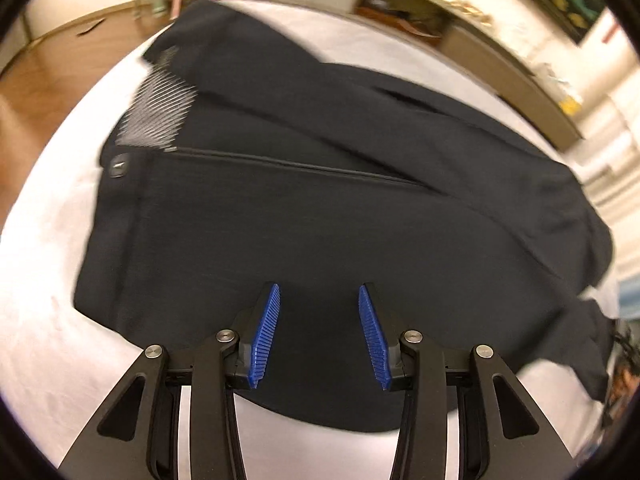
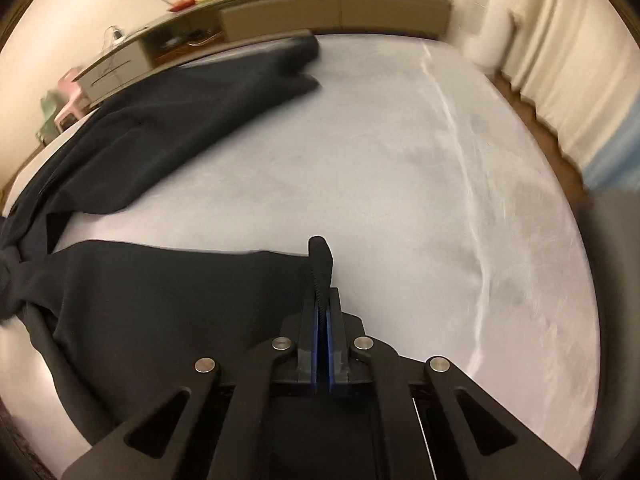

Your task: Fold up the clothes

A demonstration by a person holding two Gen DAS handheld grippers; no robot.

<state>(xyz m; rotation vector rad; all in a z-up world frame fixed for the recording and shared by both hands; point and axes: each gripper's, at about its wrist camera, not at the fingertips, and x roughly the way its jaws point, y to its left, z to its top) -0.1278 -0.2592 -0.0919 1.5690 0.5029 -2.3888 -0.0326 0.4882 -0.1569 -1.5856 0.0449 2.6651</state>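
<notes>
My right gripper [image 2: 321, 312] pinches the dark trousers' [image 1: 304, 216] hem, left gripper [image 1: 319, 300] hangs open, so a one-sided pull could skew them across the bed [image 2: 400, 160].

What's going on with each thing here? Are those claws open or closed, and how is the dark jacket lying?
Left claw: open, holding nothing, over the jacket.
Right claw: shut on the jacket's edge.
Jacket: spread on the bed, zipper closed, not yet folded.
Sleeve: stretched out across the sheet.
Bed sheet: mostly smooth, with one long crease.
</notes>
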